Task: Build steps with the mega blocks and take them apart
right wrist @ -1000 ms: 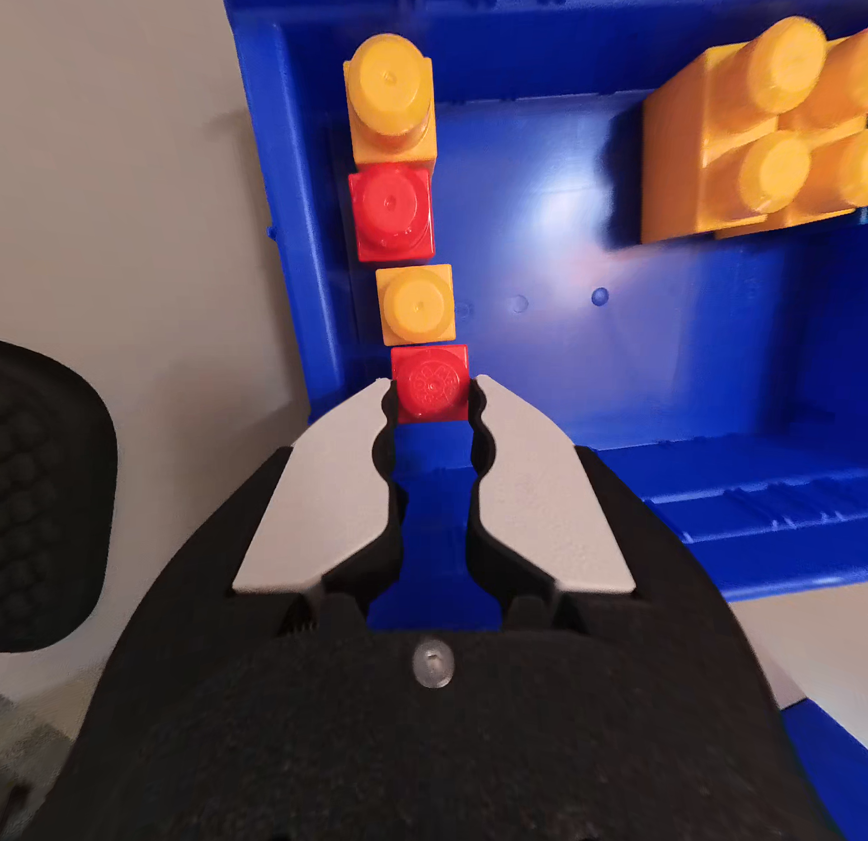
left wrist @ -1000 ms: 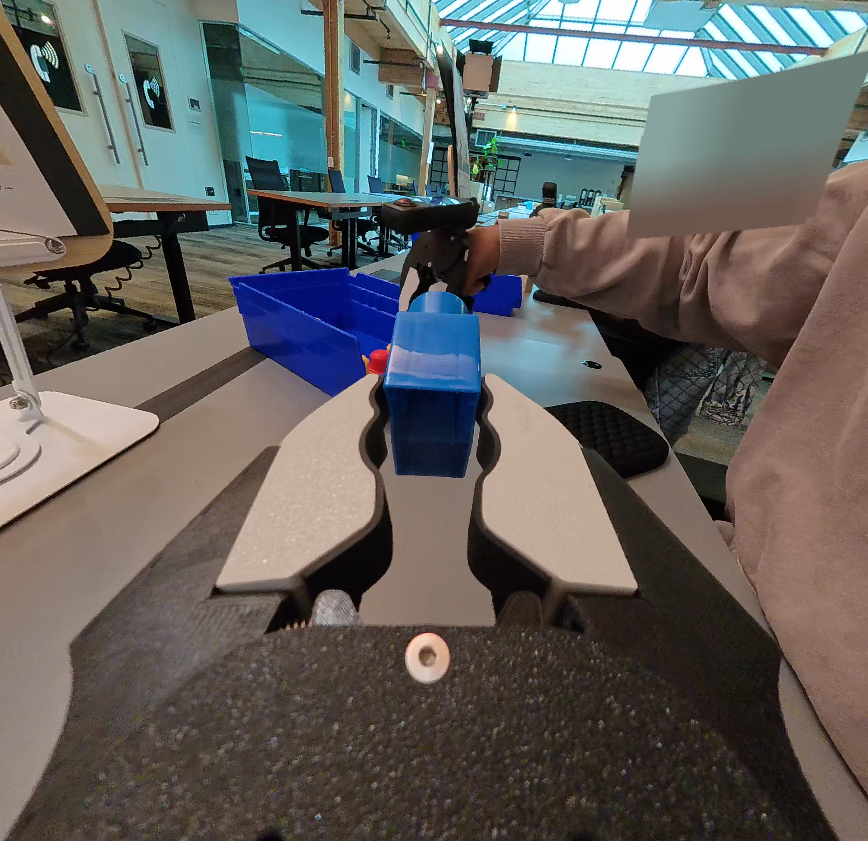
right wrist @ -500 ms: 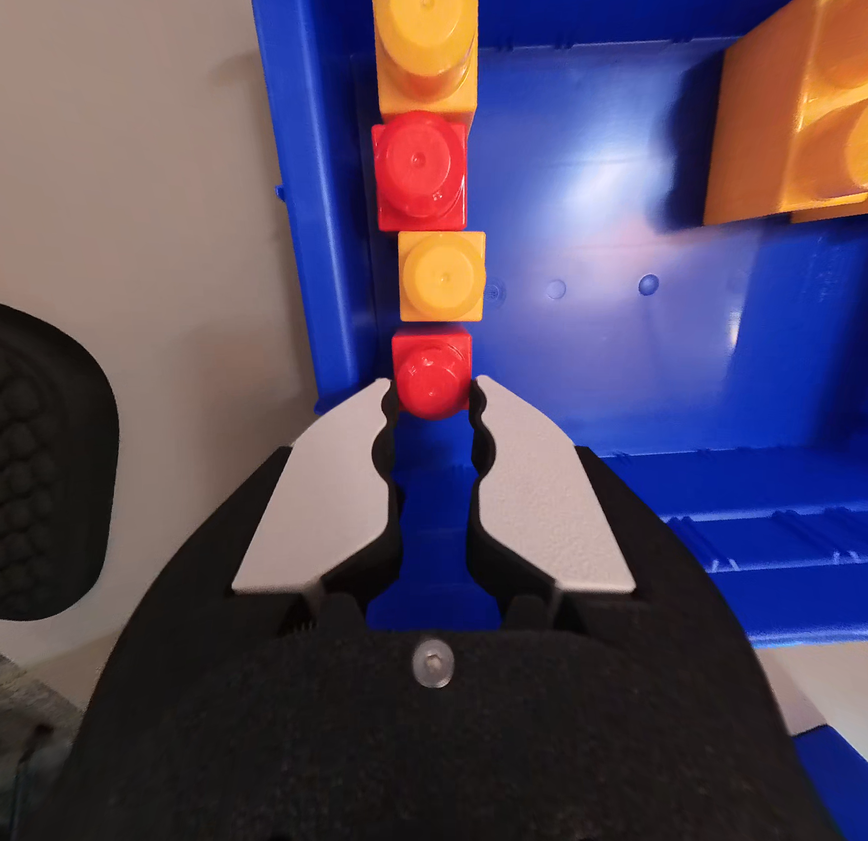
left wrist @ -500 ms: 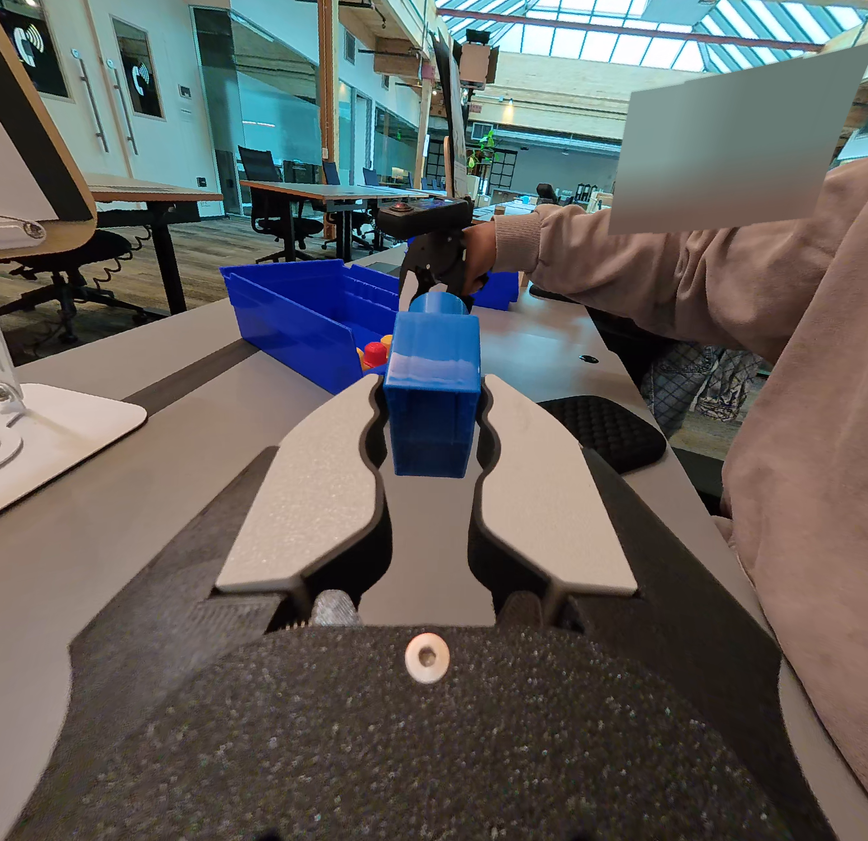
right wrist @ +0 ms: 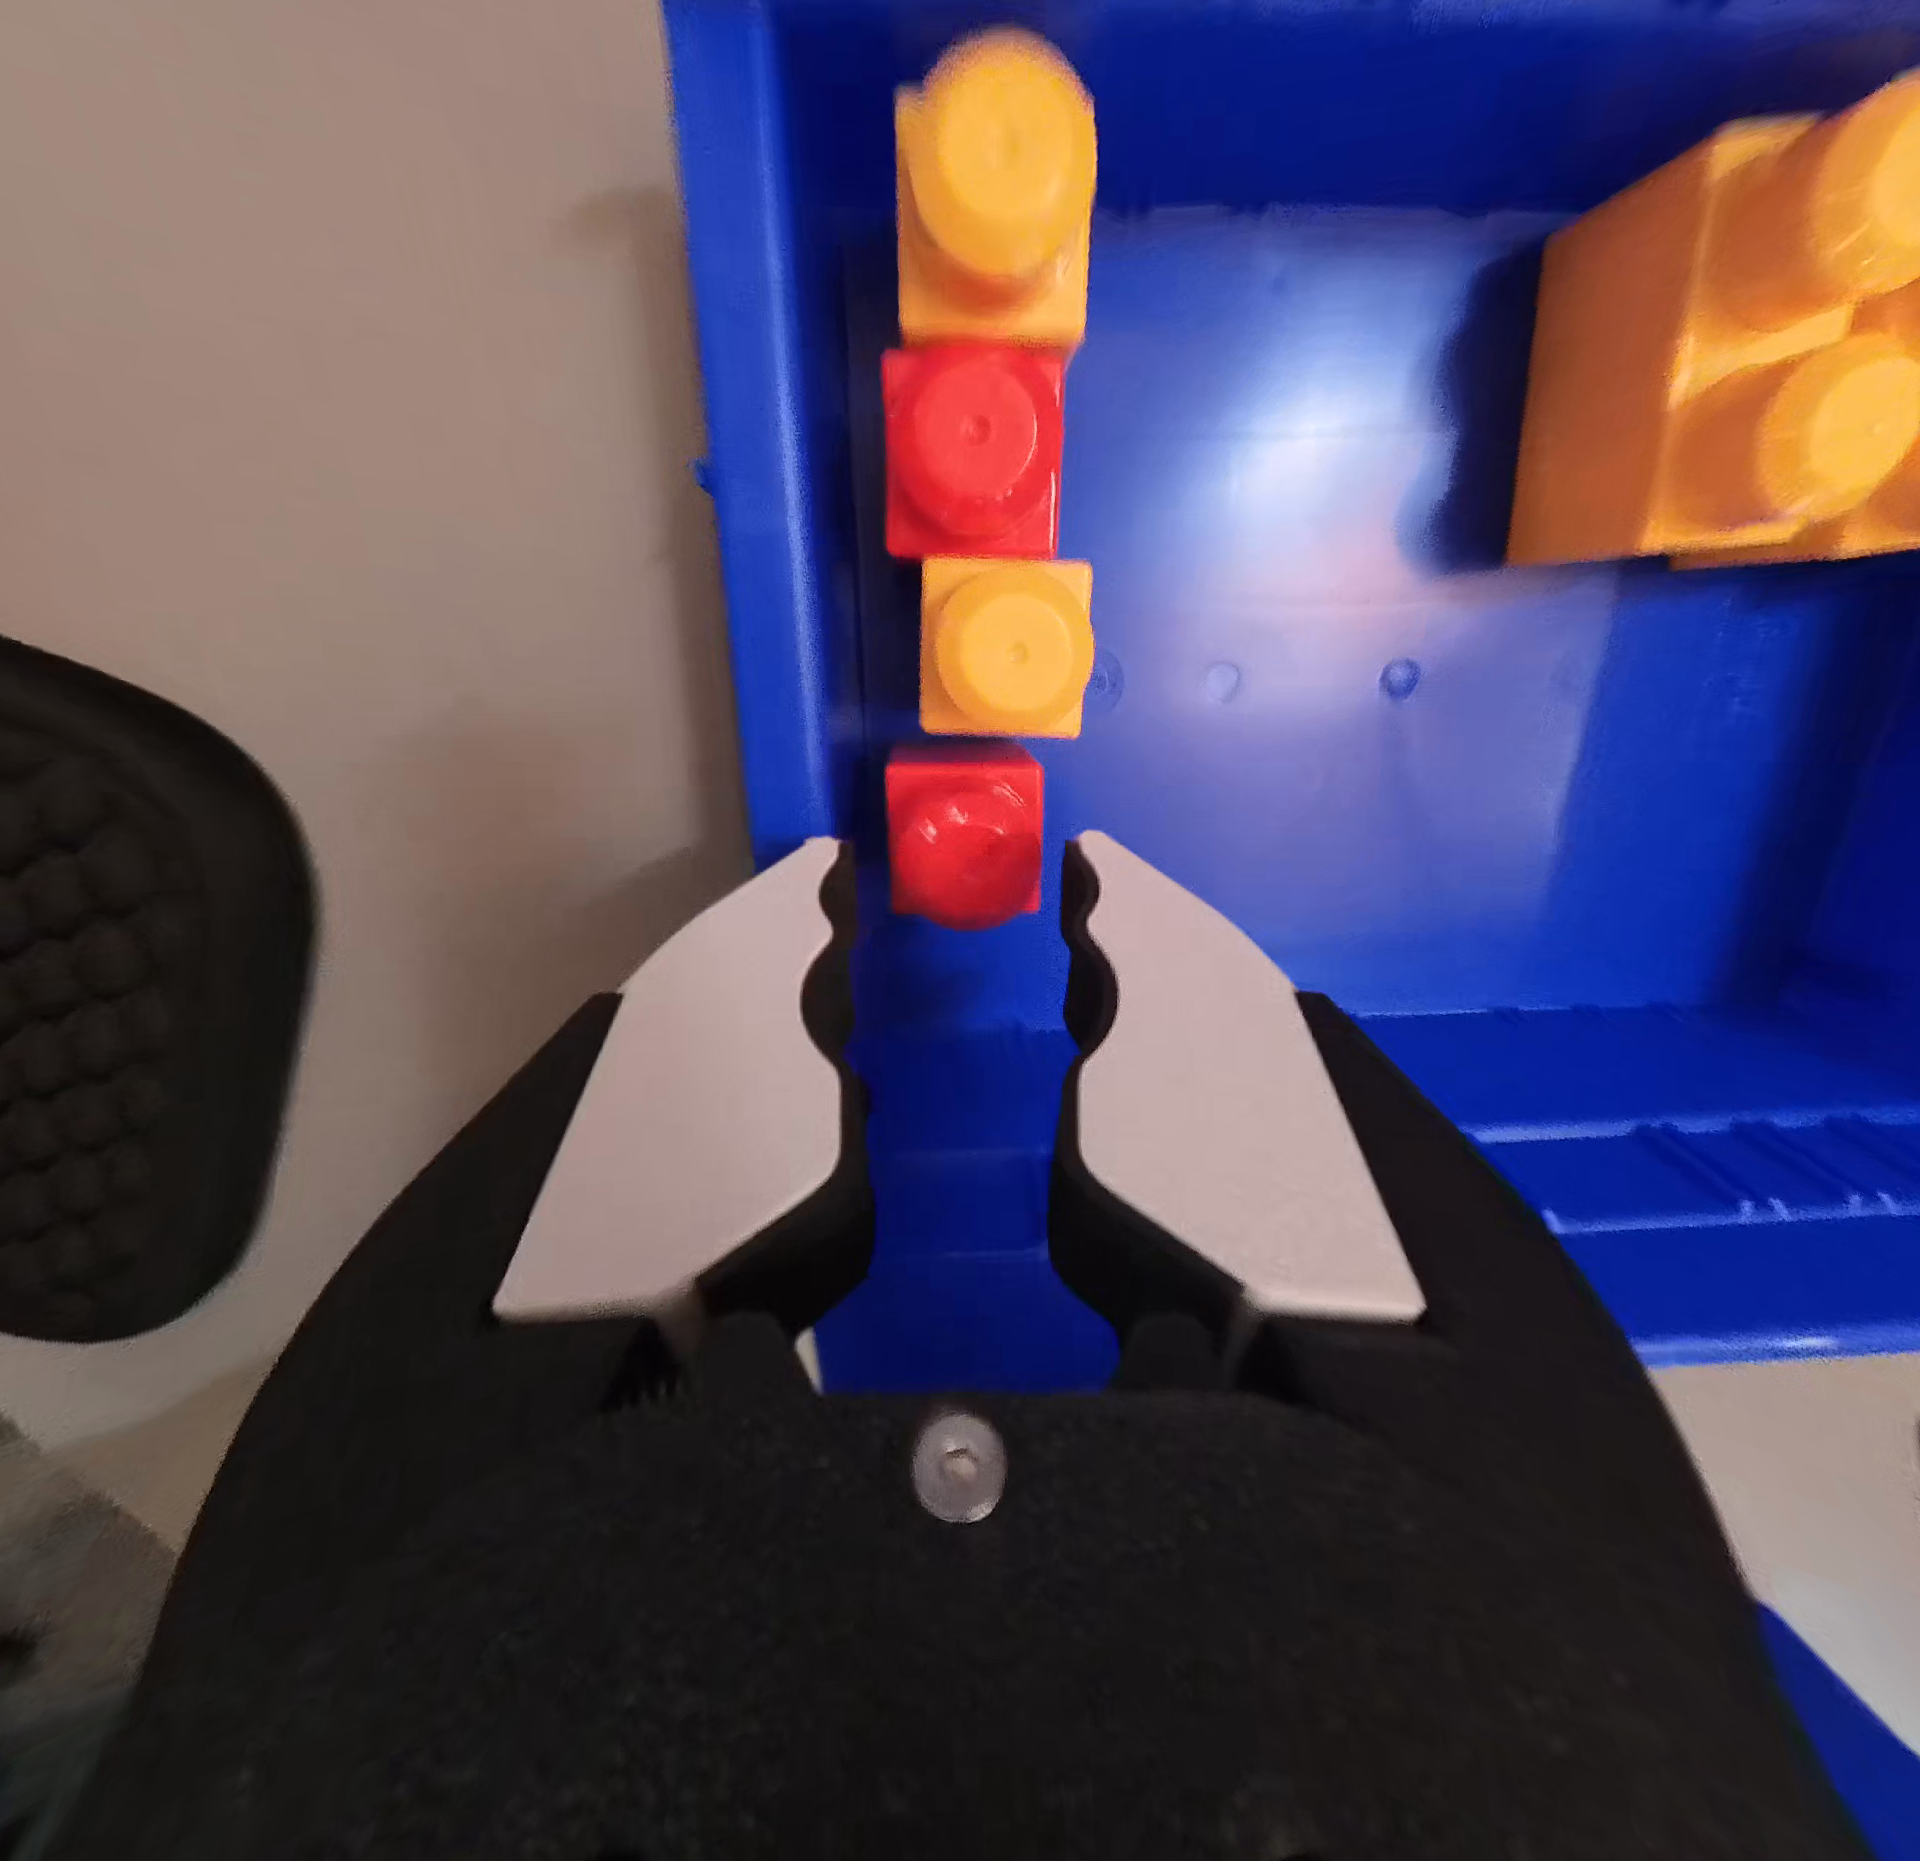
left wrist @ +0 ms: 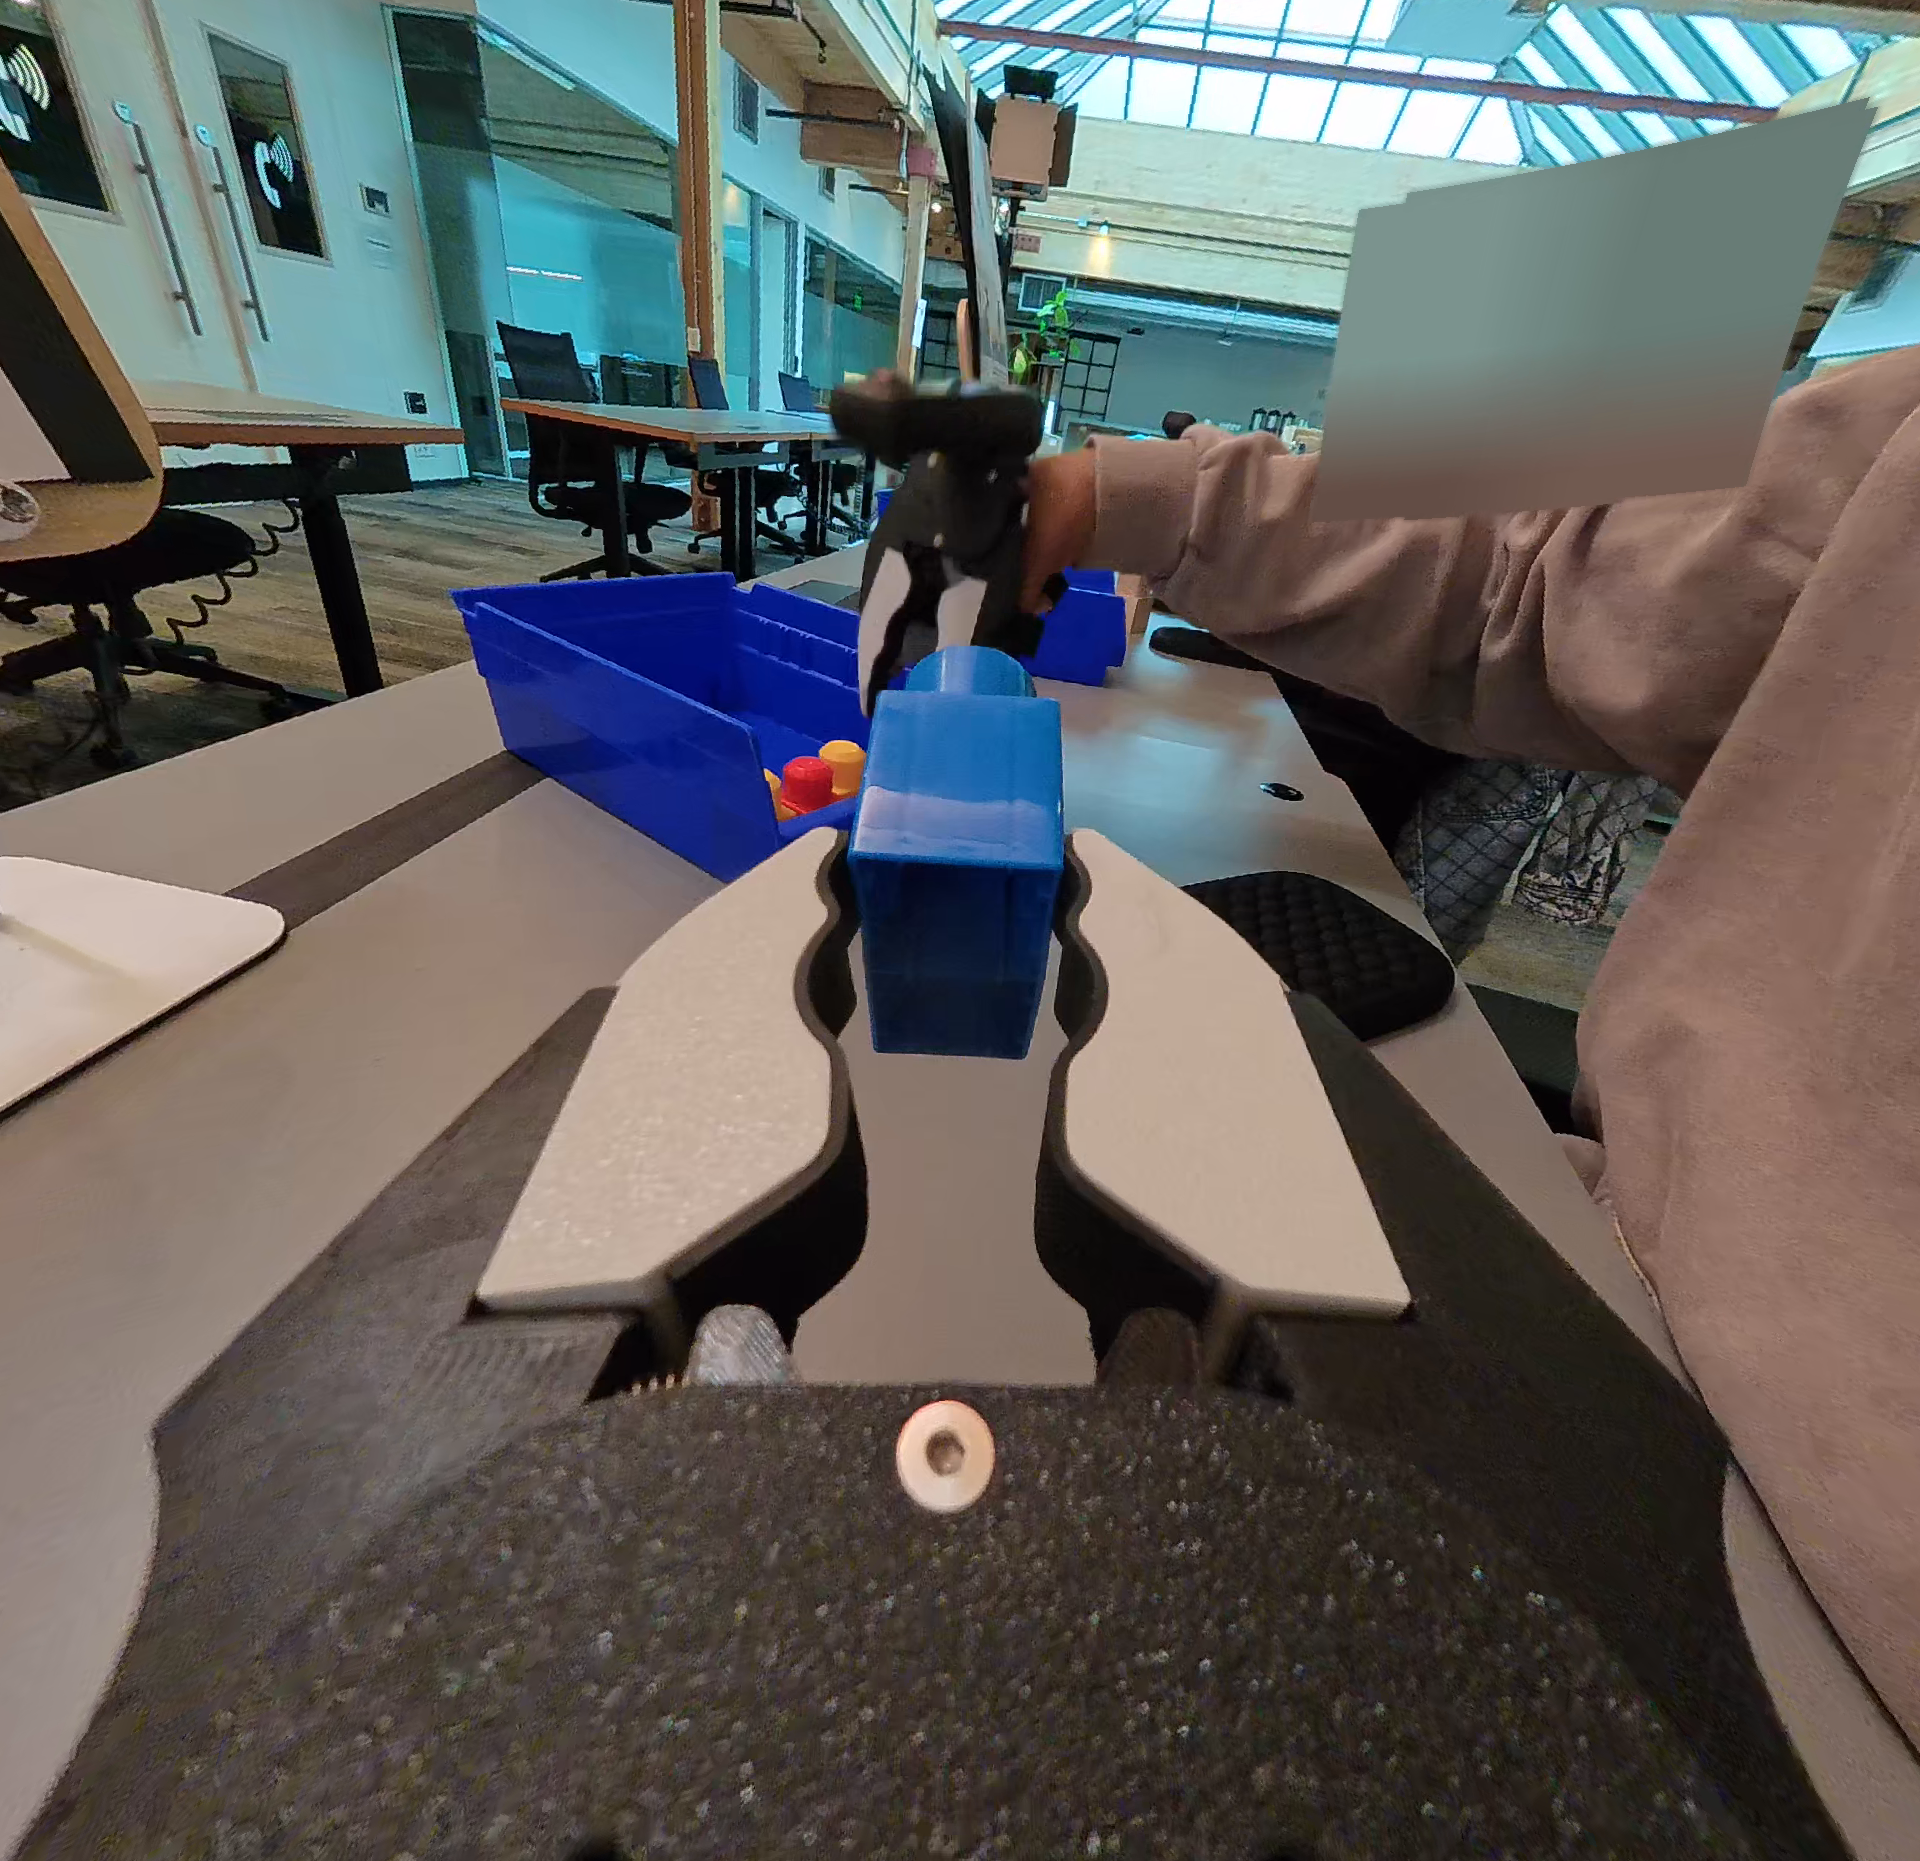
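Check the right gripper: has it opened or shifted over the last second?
Yes. The right gripper has opened: gaps now show either side of the nearest red block, which it pinched before. It also drew back slightly from the blue bin.

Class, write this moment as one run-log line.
left gripper: shut on blue block | right gripper: open around nearest red block | blue bin: four-block row

Four single blocks [right wrist: 982, 461] in a row inside the bin [right wrist: 1351, 1188], along its left wall. Bigger block [right wrist: 1745, 357] to their right, apart, in the same bin. Pad [right wrist: 114, 980] on the table [right wrist: 416, 357], left of the bin. Right gripper [right wrist: 961, 855] above the nearest block of the row. Left gripper [left wrist: 951, 876] over the table, before the bin, a block [left wrist: 956, 876] between its fingers.
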Demonstrator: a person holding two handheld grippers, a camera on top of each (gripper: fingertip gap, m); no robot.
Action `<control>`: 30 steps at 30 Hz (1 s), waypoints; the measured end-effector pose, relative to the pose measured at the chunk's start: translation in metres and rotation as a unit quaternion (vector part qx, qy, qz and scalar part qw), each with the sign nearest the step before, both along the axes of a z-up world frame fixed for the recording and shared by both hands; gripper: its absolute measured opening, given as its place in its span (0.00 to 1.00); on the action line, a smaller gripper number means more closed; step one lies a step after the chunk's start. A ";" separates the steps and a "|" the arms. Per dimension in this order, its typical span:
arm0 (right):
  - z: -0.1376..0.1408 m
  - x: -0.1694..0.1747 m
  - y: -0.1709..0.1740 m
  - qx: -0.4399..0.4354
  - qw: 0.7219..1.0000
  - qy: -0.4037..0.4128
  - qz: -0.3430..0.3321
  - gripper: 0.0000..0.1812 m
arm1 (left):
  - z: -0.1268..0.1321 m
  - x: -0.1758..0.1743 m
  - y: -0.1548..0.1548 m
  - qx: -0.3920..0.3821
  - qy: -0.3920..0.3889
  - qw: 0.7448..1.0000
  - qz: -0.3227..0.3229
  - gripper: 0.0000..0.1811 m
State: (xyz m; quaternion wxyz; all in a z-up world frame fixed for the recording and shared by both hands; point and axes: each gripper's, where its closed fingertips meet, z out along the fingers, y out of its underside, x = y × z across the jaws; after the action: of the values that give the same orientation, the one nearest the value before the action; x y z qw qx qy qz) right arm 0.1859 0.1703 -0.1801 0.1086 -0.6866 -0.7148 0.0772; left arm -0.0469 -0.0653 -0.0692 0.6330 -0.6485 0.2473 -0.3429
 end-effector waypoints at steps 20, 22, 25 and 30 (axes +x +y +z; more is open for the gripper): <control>0.111 -0.191 -0.231 -0.140 0.868 0.432 0.200 0.19 | -0.008 0.033 -0.005 0.002 0.000 0.999 -0.048 0.20; 0.109 -0.192 -0.233 -0.136 0.870 0.427 0.205 0.16 | -0.009 0.035 -0.005 0.002 0.003 0.999 -0.050 0.20; 0.108 -0.190 -0.234 -0.139 0.870 0.426 0.204 0.16 | -0.010 0.037 -0.006 0.003 0.005 0.999 -0.052 0.20; 0.106 -0.185 -0.233 -0.126 0.877 0.415 0.206 0.15 | -0.014 0.042 -0.006 0.004 0.013 0.998 -0.056 0.20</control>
State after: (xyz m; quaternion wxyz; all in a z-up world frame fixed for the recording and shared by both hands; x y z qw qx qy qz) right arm 0.0012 -0.0631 -0.0740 0.2896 -0.4361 -0.7136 0.4656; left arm -0.0049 -0.0711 -0.0828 0.6123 -0.6355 0.2926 -0.3682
